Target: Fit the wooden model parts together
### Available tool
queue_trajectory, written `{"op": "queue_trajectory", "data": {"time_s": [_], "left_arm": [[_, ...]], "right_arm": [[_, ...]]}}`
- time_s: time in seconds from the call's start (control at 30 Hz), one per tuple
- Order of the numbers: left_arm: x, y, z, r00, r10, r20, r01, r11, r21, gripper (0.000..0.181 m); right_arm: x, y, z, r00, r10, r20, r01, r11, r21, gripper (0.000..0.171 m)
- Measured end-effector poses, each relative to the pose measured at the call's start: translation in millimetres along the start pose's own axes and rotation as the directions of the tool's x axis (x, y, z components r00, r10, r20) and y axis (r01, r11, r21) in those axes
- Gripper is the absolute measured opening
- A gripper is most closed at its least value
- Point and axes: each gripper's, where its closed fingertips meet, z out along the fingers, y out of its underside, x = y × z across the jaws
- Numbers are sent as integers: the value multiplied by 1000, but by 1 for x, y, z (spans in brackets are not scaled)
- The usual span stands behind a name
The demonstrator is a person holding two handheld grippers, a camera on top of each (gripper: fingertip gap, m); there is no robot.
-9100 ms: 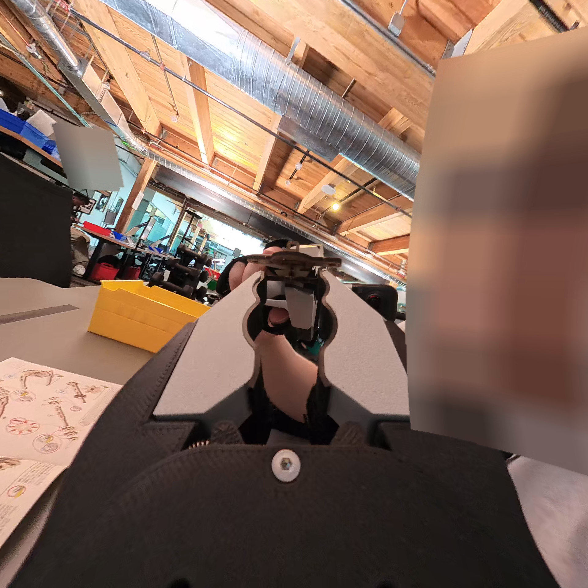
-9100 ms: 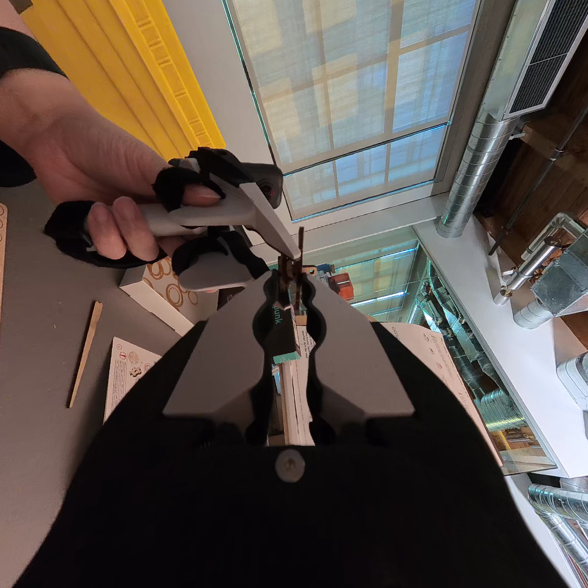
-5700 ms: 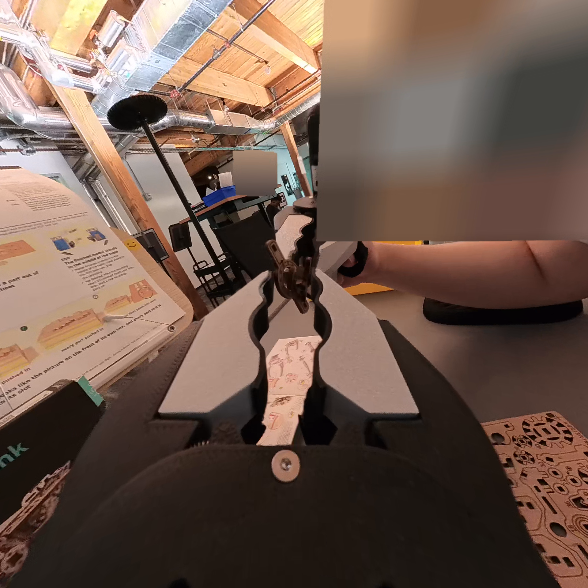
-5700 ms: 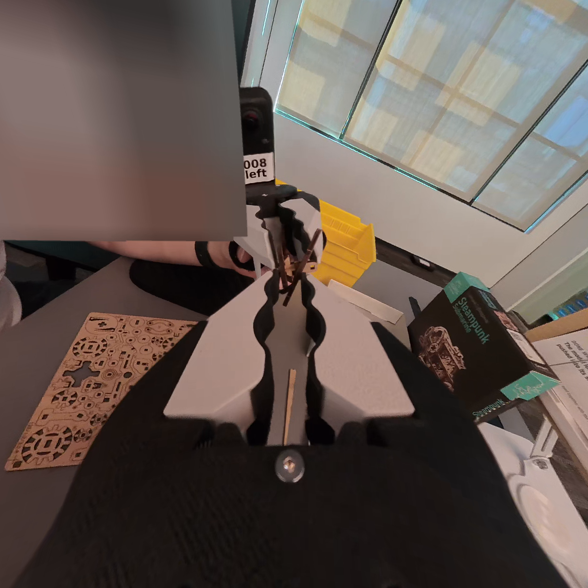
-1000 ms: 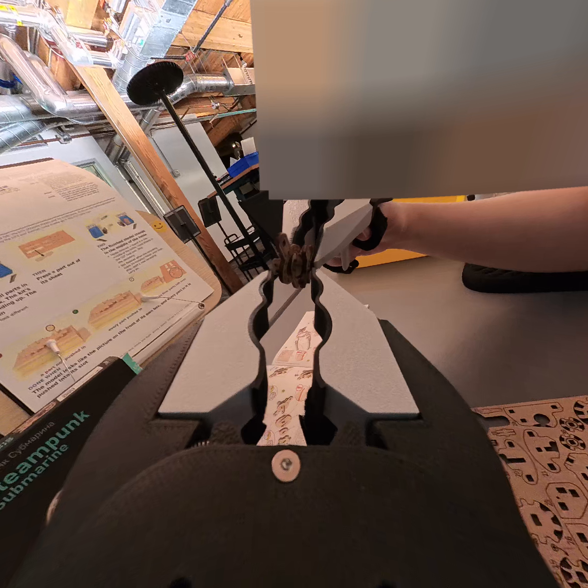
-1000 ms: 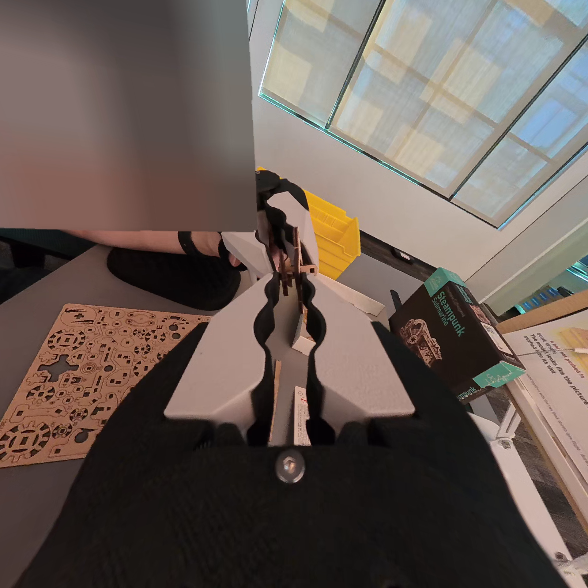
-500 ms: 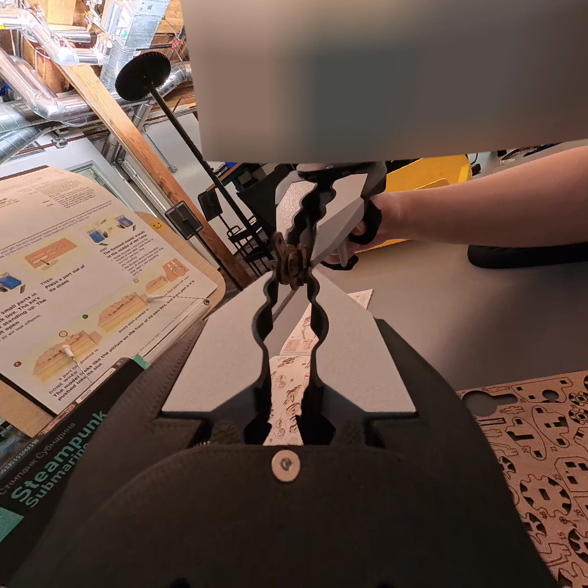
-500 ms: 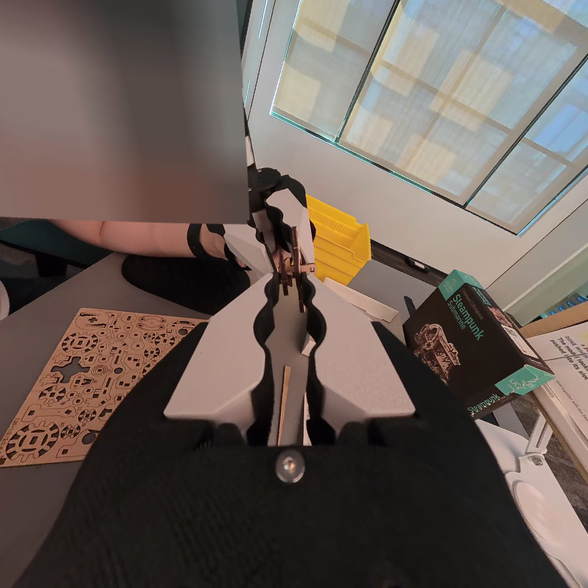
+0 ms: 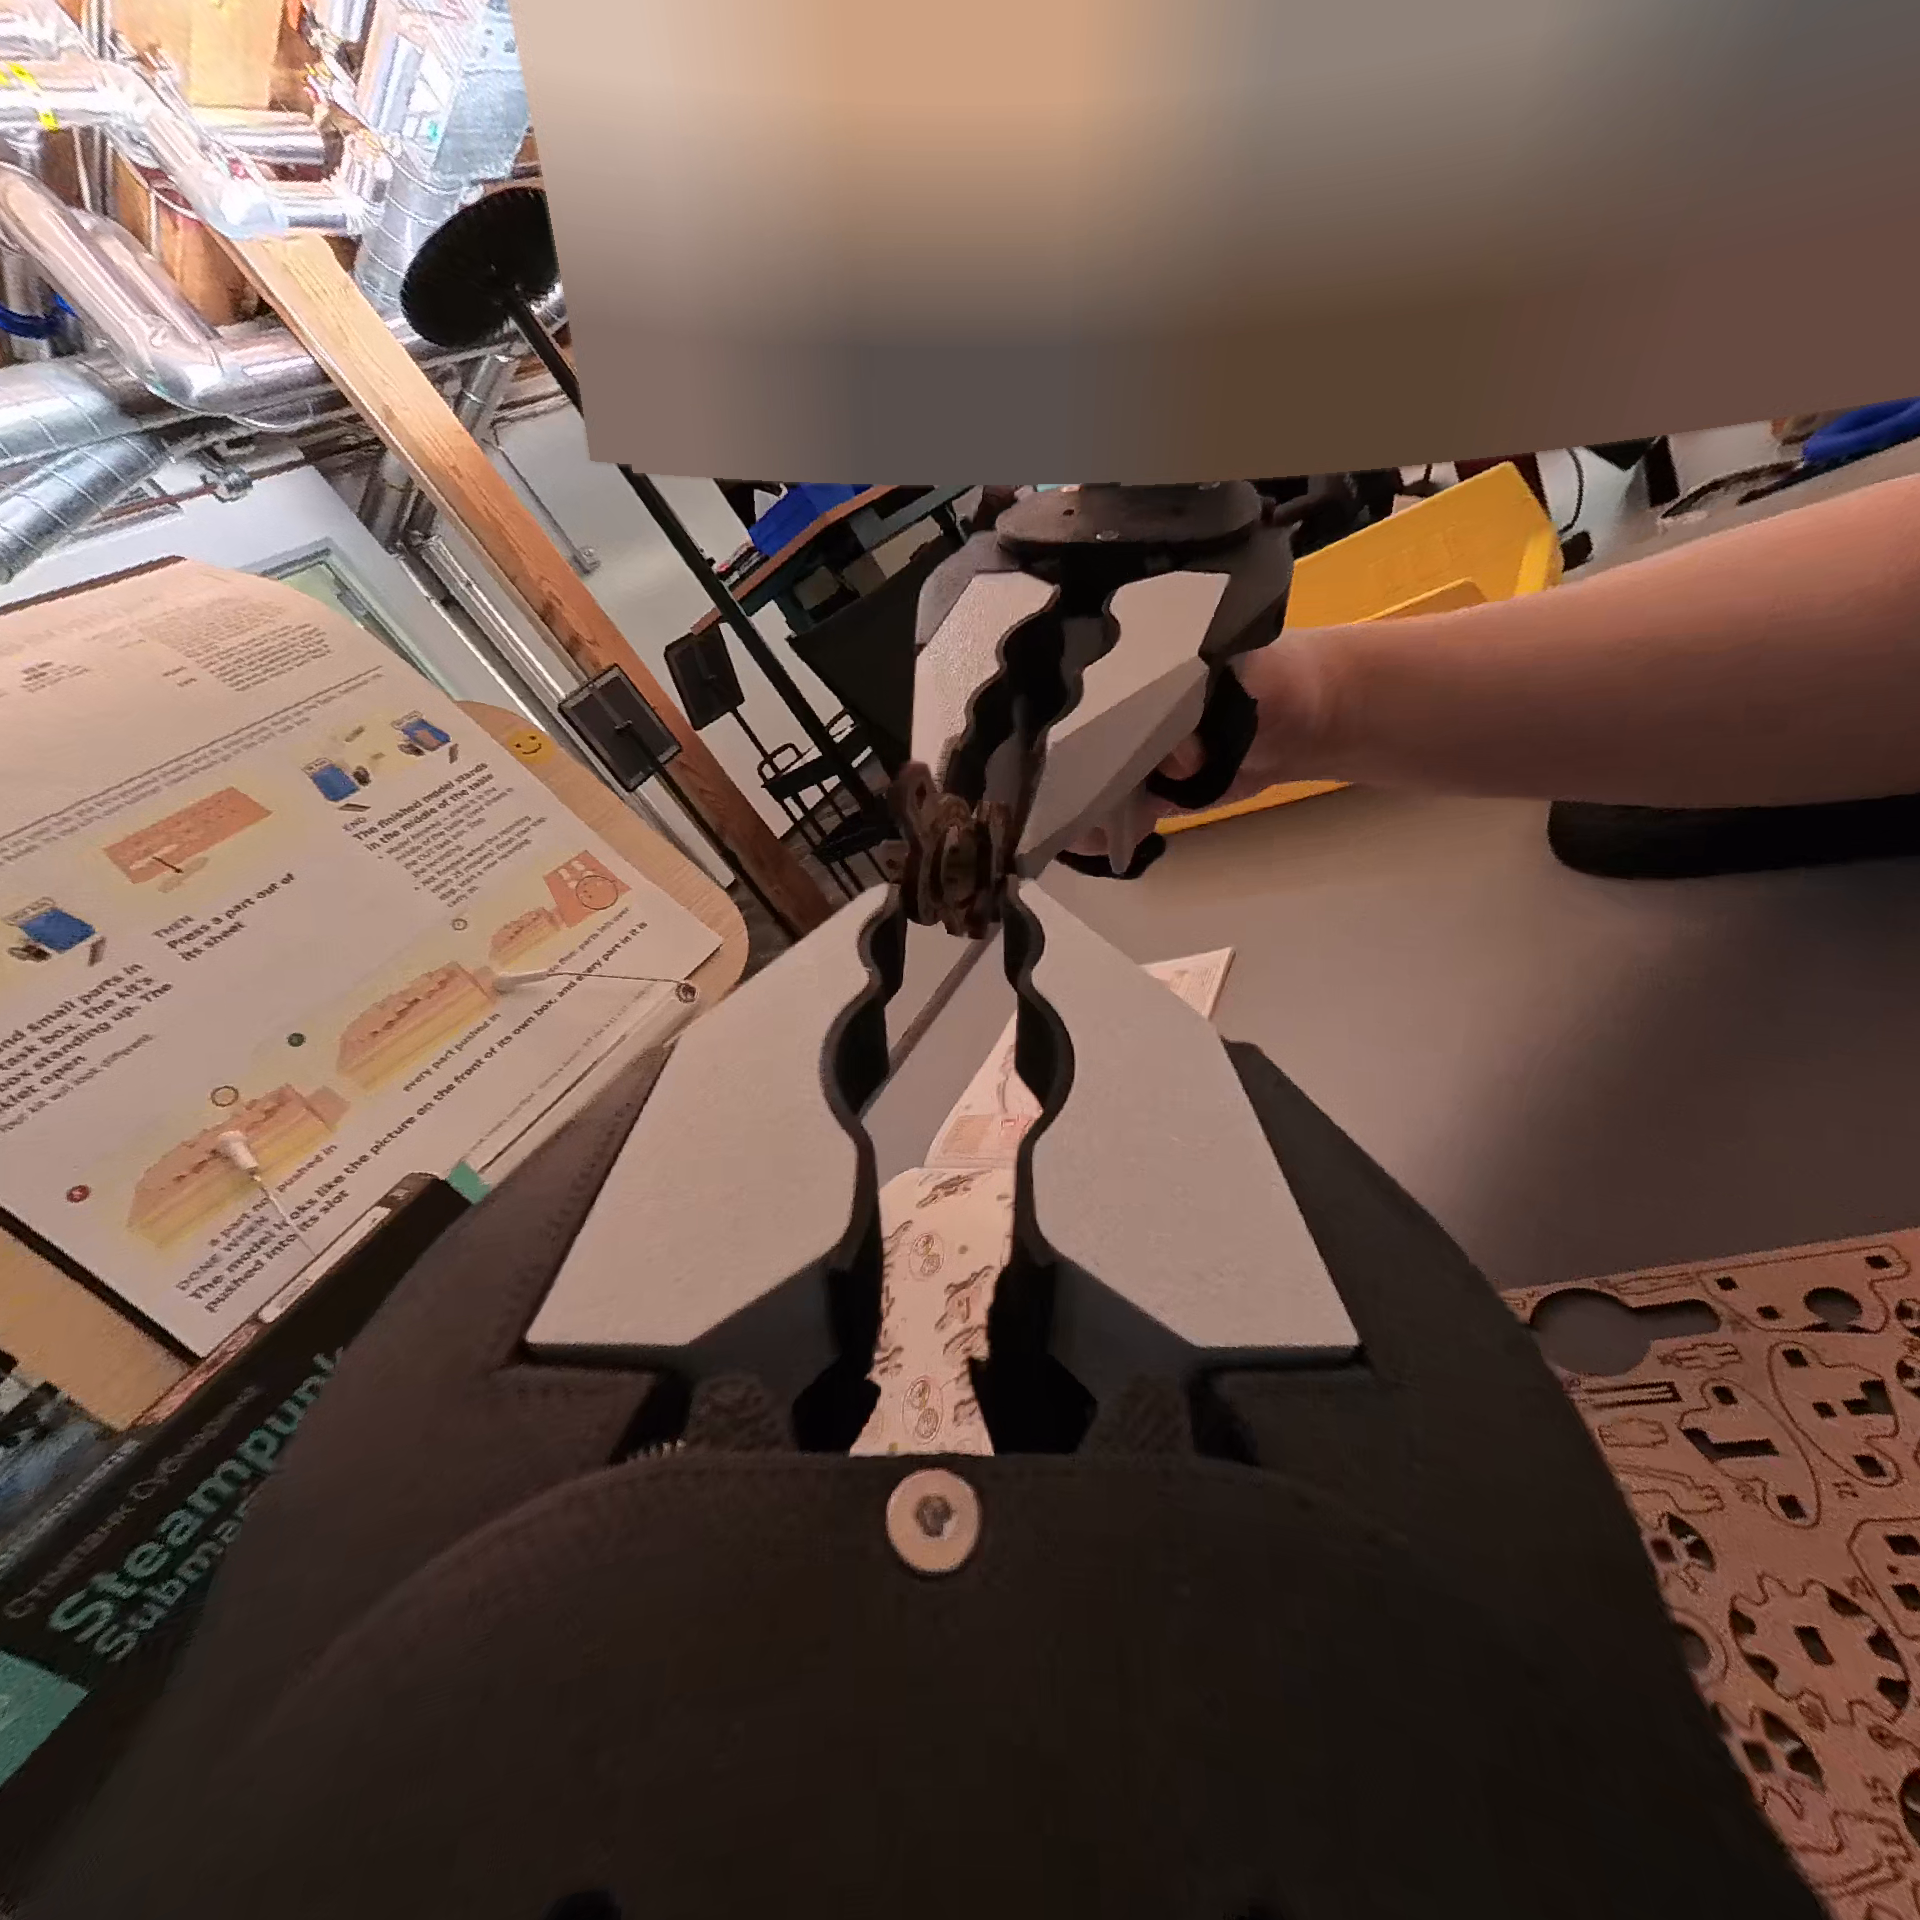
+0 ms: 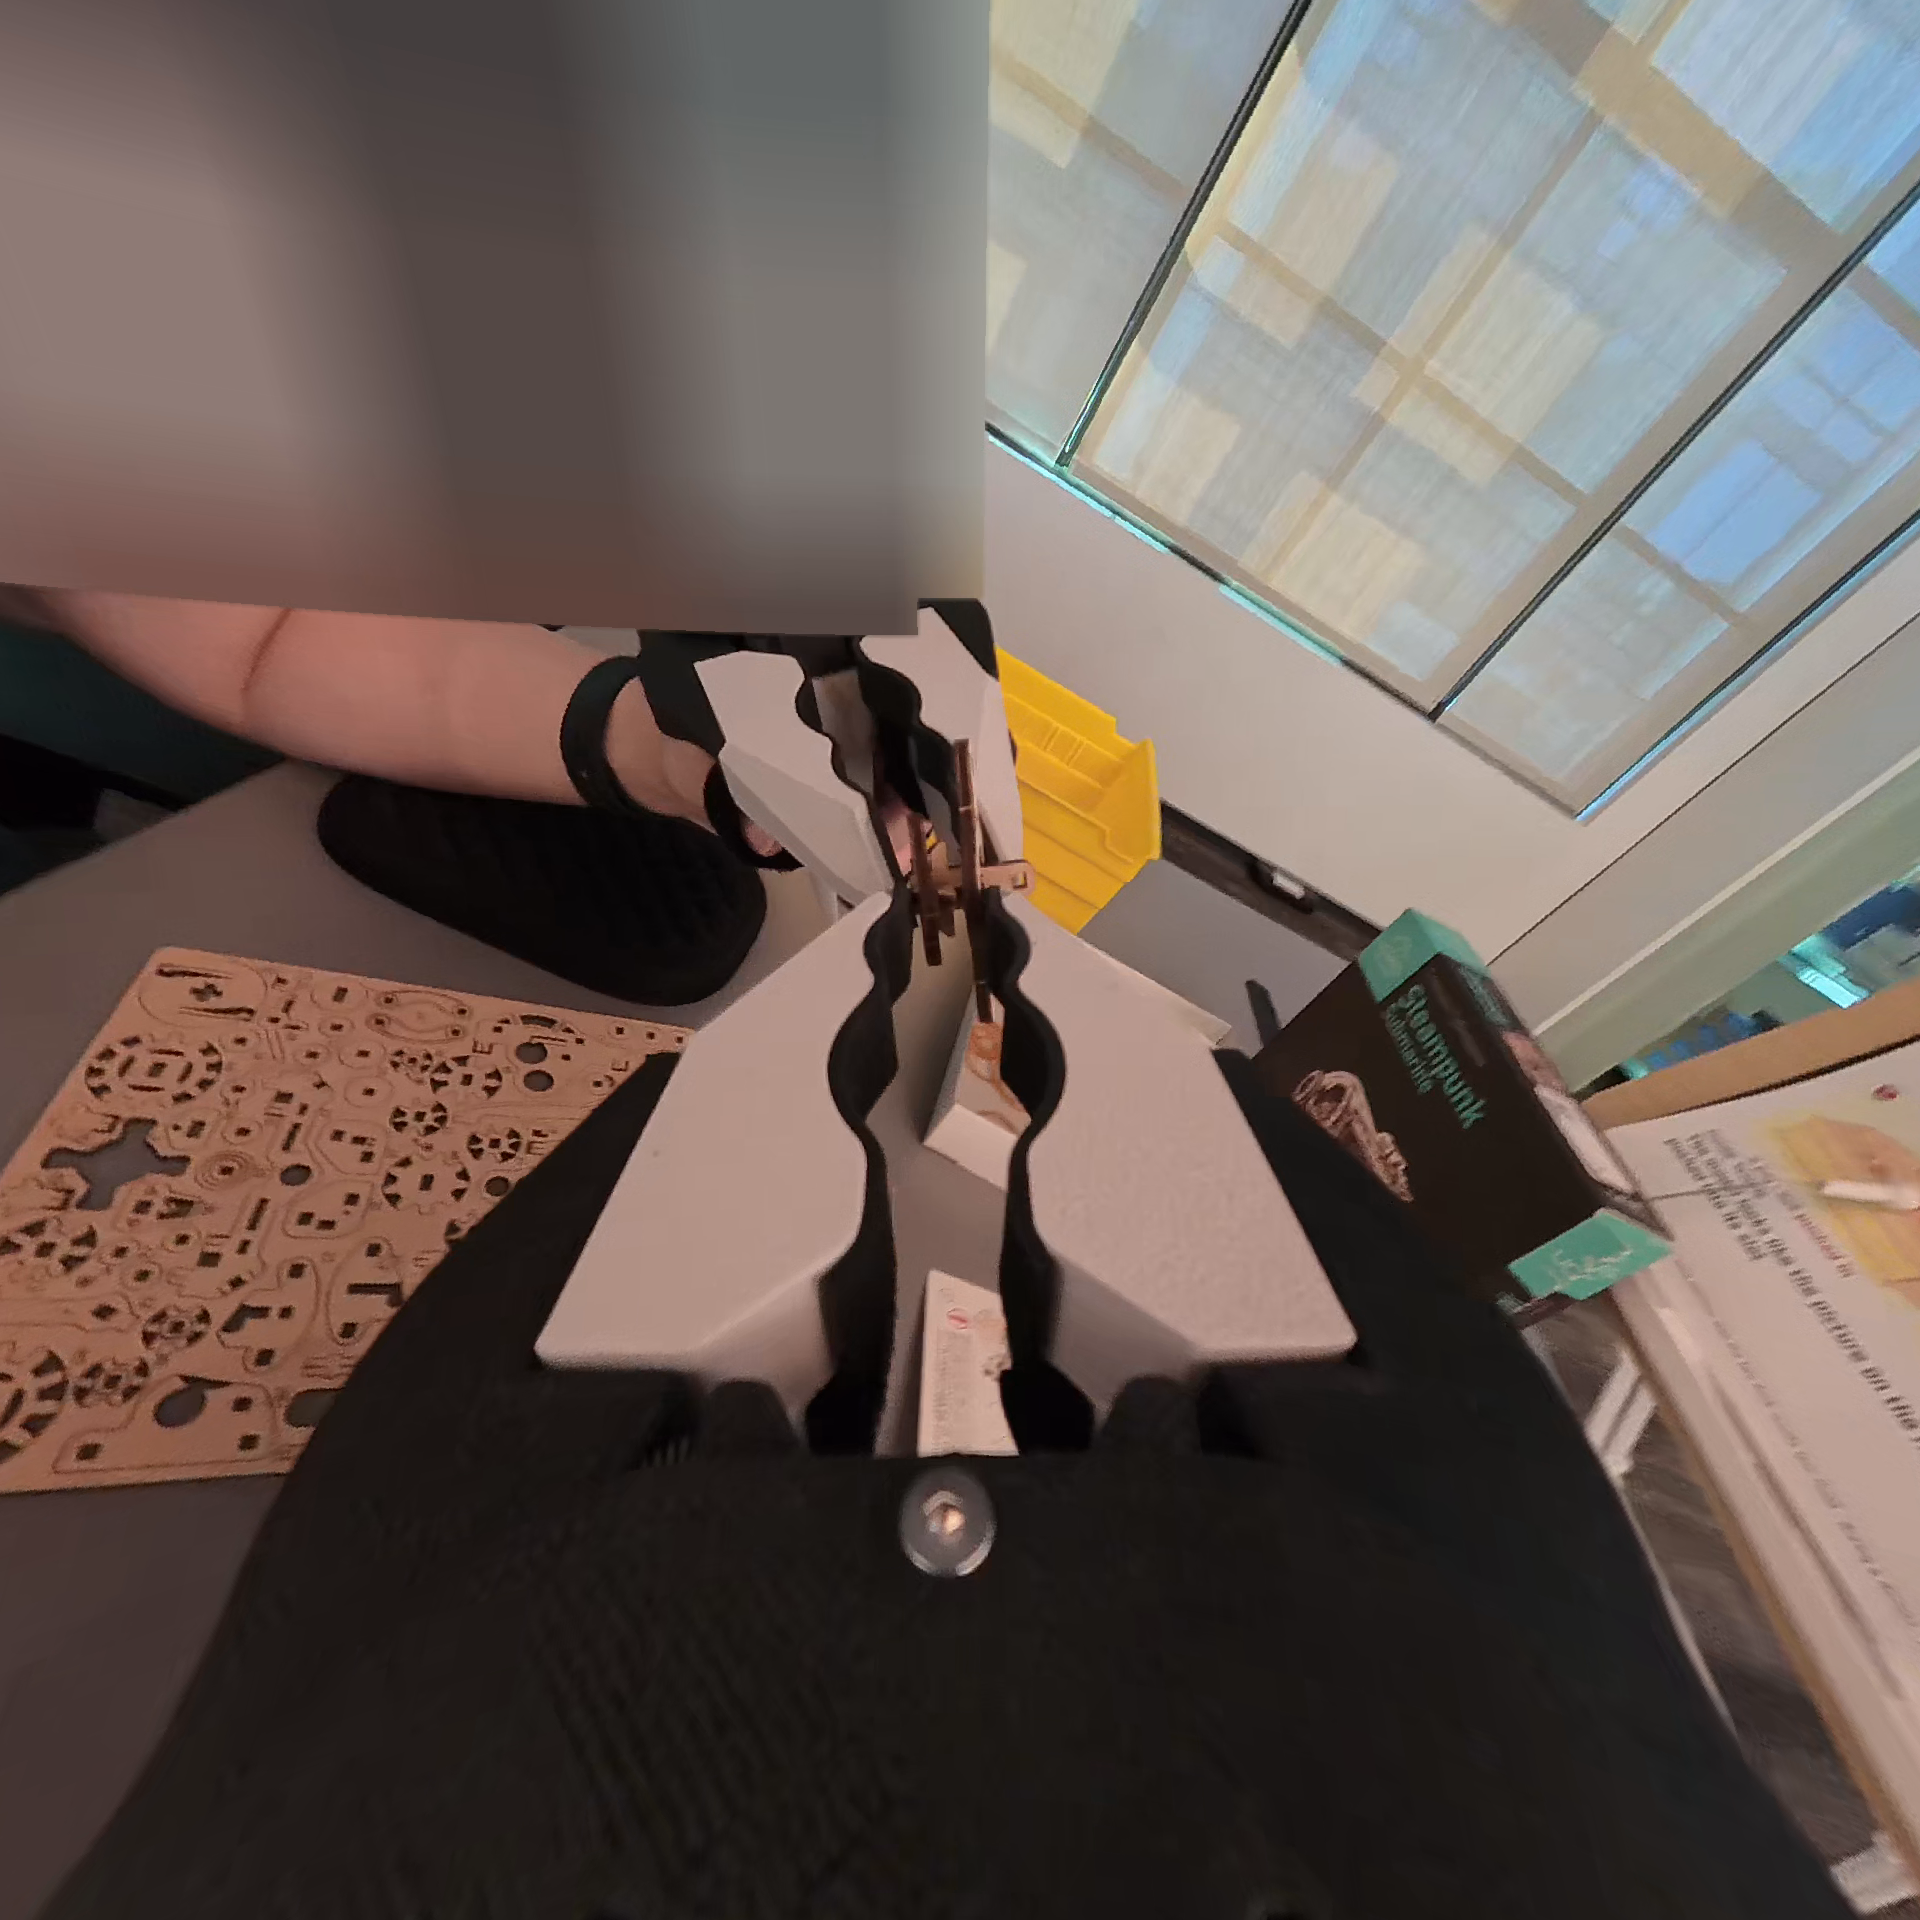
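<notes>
Grey table (image 9: 1455,1039) under us, part sheet (image 10: 260,1164) flat nearby. Our left gripper (image 9: 951,899) clamped on wooden model (image 9: 951,852) (held aloft); right gripper (image 10: 951,914) pinches its parts (image 10: 961,862) tip-to-tip. Yellow bin (image 10: 1081,800) beyond.

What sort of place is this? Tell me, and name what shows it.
Probably a workshop or makerspace: exposed metal ducts and a timber beam overhead, yellow parts bins, and a laser-cut wooden parts sheet on a grey worktable.
</notes>
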Motion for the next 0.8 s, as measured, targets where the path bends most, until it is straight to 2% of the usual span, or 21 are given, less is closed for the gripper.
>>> {"op": "queue_trajectory", "data": {"time_s": [0.37, 0.63, 0.8], "left_arm": [[1, -3, -1, 998, 63, 13, -63, 998, -5, 14], [0, 2, 0, 999, 41, 9, -41, 999, -13, 12], [-7, 2, 2, 999, -28, 45, 28, 1000, -12, 29]], "right_arm": [[-2, -3, 0, 1000, 10, 14, -10, 999, 38, 13], [3, 2, 1, 1000, 21, -9, -21, 999, 31, 13], [3, 1, -1, 1000, 30, -1, -30, 999, 29, 13]]}}
